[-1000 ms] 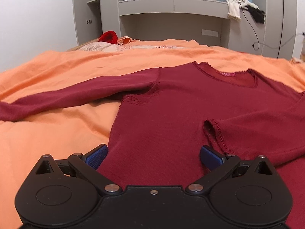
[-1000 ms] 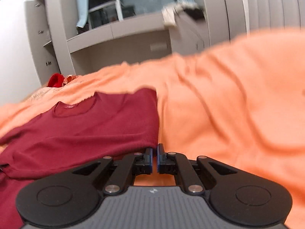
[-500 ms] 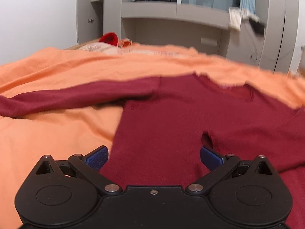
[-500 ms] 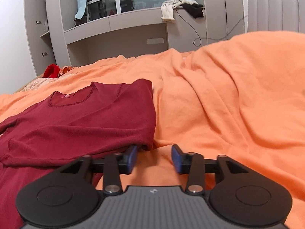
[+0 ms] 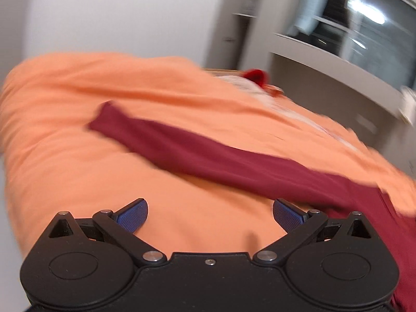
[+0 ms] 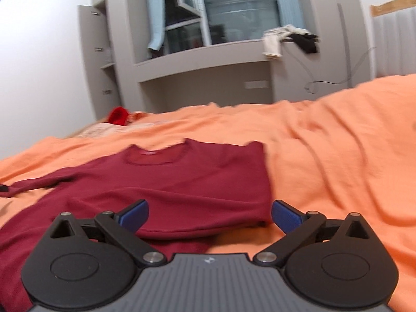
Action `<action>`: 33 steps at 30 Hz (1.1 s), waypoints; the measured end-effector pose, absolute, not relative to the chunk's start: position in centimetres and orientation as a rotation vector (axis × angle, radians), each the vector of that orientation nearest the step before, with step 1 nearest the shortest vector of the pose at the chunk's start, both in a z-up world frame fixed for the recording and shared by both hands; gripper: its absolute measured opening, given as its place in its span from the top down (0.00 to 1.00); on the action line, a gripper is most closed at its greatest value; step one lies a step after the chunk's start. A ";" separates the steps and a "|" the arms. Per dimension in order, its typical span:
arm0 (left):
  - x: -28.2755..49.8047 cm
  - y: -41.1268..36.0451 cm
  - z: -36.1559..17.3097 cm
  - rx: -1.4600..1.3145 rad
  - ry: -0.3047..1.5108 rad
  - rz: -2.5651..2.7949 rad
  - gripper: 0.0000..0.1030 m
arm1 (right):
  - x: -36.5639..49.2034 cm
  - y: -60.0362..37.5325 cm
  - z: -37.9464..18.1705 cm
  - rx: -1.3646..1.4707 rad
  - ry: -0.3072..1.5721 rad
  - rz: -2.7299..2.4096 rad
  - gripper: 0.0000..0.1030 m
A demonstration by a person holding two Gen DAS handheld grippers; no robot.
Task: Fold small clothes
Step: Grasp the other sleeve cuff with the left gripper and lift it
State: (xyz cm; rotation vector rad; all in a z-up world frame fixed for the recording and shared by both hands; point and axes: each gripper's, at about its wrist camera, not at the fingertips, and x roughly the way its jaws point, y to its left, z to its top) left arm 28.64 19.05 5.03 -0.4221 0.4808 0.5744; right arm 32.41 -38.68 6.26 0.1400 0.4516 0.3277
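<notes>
The left gripper (image 5: 210,214) has been swung off the red shirt (image 6: 166,182); only orange blanket (image 5: 78,156) is seen between its wide-apart fingers, the long sleeve (image 5: 182,150) beyond. The right gripper (image 6: 209,214) has just been opened, nothing held; the folded edge lies between its fingers.

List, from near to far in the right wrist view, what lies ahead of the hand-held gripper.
right hand-held gripper → dark red top → orange blanket → grey window shelf → window
</notes>
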 end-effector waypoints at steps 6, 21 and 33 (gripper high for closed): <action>27.4 25.0 4.3 -0.591 0.413 0.600 0.01 | 32.2 -35.8 5.8 0.086 0.467 0.421 0.00; 29.7 30.9 2.7 -0.757 0.257 0.804 0.22 | 32.2 -33.6 3.6 -0.023 0.528 0.459 0.00; 29.9 33.2 2.3 -0.872 0.178 0.855 0.94 | 32.1 -33.5 3.3 -0.030 0.554 0.481 0.00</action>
